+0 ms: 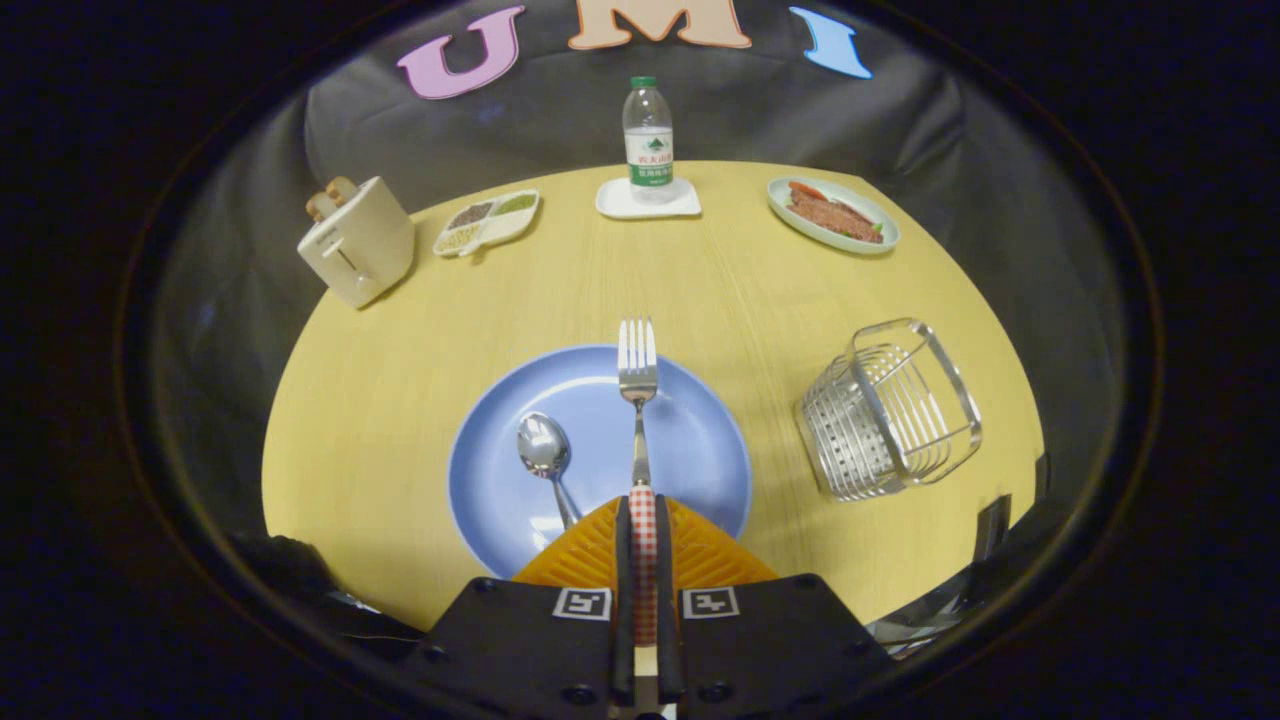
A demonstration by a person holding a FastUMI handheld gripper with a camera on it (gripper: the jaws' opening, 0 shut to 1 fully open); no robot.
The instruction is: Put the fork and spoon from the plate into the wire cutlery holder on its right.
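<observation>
Fork [637,372] clenched by its handle in the hand-held gripper [643,510], above blue plate [500,470] on yellow table [380,400].

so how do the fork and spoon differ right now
The fork is clamped by its checked handle between the fingers of the hand-held gripper, its tines pointing ahead past the plate's far rim; the spoon lies free on the plate, left of the fingers. The fork's head is flat with tines; the spoon's is a rounded bowl. Both are shiny metal.

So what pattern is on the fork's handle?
Red and white checks, on the fork handle held between the fingers, gripper view.
</observation>
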